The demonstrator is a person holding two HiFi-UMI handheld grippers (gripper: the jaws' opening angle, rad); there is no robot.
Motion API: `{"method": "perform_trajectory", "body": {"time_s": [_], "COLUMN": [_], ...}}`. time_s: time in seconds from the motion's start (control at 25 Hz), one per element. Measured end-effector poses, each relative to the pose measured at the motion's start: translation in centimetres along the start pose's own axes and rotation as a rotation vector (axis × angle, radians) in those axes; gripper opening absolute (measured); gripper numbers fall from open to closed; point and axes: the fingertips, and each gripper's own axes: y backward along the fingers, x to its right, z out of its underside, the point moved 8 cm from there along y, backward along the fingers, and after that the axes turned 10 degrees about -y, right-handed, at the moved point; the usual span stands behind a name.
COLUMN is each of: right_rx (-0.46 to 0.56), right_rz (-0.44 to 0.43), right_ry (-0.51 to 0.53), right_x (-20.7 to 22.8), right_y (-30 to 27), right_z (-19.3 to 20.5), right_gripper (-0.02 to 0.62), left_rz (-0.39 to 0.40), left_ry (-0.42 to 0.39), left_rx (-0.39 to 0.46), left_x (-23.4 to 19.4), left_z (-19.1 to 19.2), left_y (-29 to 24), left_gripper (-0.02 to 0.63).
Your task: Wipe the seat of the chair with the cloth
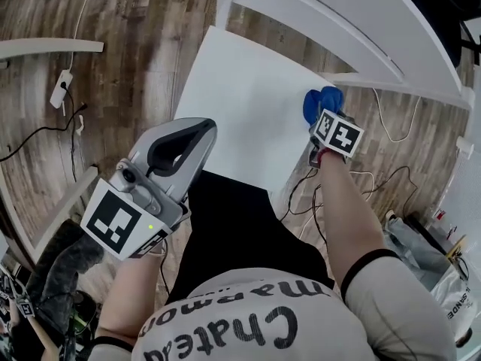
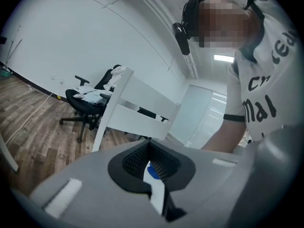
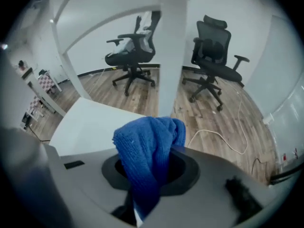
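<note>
1. Jaws of the right gripper [image 1: 322, 123] are clamped on the blue cloth [image 3: 145, 148], right of centre in the head view.
2. The cloth is bunched. Its long axis runs up out of the jaws from the bottom centre of the right gripper view, and its loose top folds over to the right.
3. In the head view it bulges toward the upper left, over the right edge of the white seat [image 1: 240, 104]. I cannot tell whether it touches.
4. The left gripper [image 1: 203, 134], at lower left, has its jaws together and holds nothing.
5. The chair's back rail [image 1: 338, 21] crosses the upper right, and its white post [image 3: 171, 46] stands directly ahead of the cloth.
6. Cables [image 1: 391, 179] lie on the wood floor at right.
7. A black office chair [image 3: 130, 56] stands left of the post, and a second office chair [image 3: 213, 51] stands right of it.
</note>
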Motion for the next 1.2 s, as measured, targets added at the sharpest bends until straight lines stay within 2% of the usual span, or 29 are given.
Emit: {"method": "perform_trajectory", "body": {"time_s": [0.12,0.4,0.48,0.56,0.64,0.72,0.8,1.04,1.2], "right_rx": [-0.003,-0.087,-0.084,-0.059,-0.028,-0.012,-0.014,-0.084,-0.15], "right_rz": [-0.096,-0.292,-0.387,-0.527,-0.66,-0.741,-0.756,-0.603,-0.567], "right_ry": [0.099,0.25,0.309,0.342,0.348,0.346,0.347,0.299,0.335], "right_x": [-3.8,-15.1,-19.2,-23.4,-27.4,-30.3,-31.8,-30.5,-29.8], "right_y": [0.6,-0.9,-1.0,-0.4,0.4,0.8,0.6,-2.1,-2.8], "right_z": [1.0,1.7,1.1,0.2,-0.4,-0.6,-0.5,1.0,2.0], "right_gripper": [0.094,0.094,0.094,0.094,0.094,0.094,0.094,0.094,0.094], "left_rz": [-0.043,-0.157,-0.194,-0.236,-0.272,-0.299,-0.321,-0.314,-0.284], "left_ry": [0.022,0.076,0.093,0.116,0.133,0.151,0.167,0.16,0.188], "left_rx": [-0.025,0.023,0.031,0.033,0.029,0.029,0.039,0.027,0.052], "left_x": [-0.4,-1.4,-1.5,-1.6,-1.8,-2.1,-2.4,-3.1,-3.3], "left_z": [0.7,1.8,2.4,3.1,4.0,4.7,5.0,6.1,6.4], "left_y": [2.0,6.8,8.2,9.7,11.3,12.7,13.8,14.6,14.2], "left_gripper": [-0.003,-0.003,-0.003,-0.003,-0.003,-0.003,-0.003,0.002,0.002]}}
